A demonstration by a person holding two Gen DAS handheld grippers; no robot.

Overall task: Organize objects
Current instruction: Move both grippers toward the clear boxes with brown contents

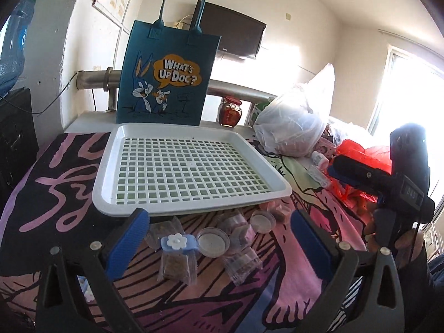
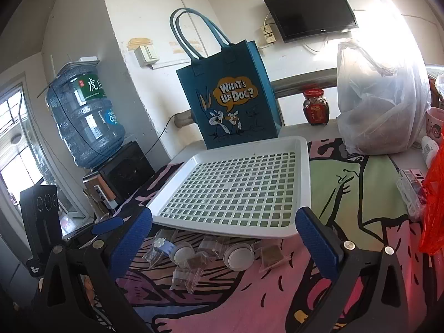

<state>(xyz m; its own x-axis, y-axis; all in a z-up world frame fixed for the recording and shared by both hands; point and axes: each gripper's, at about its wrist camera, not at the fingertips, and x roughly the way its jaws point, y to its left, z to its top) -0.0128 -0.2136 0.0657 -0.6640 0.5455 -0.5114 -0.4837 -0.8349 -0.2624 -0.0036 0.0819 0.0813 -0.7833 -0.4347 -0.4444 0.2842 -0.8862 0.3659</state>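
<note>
A white perforated tray [image 1: 111,172] [image 2: 302,183] lies on the patterned cloth, its near edge resting over a heap of small items. The heap holds a blue clip with a white flower [image 1: 177,242] [image 2: 164,243], two round white lidded tubs [image 1: 213,242] [image 2: 239,255] and several clear packets of brown stuff [image 1: 177,267] [image 2: 270,254]. My left gripper [image 1: 219,245] is open, its blue fingers either side of the heap. My right gripper [image 2: 222,245] is open too, hovering just before the heap. Behind the tray stands a blue cartoon tote bag [image 1: 166,75] [image 2: 233,97].
A red-lidded jar [image 1: 229,111] [image 2: 316,106], a full white plastic bag [image 1: 297,116] [image 2: 383,97] and a red bag [image 1: 360,155] [image 2: 434,208] crowd the right. A water bottle [image 2: 83,116] on a dispenser stands left. A wall TV [image 2: 310,11] hangs behind.
</note>
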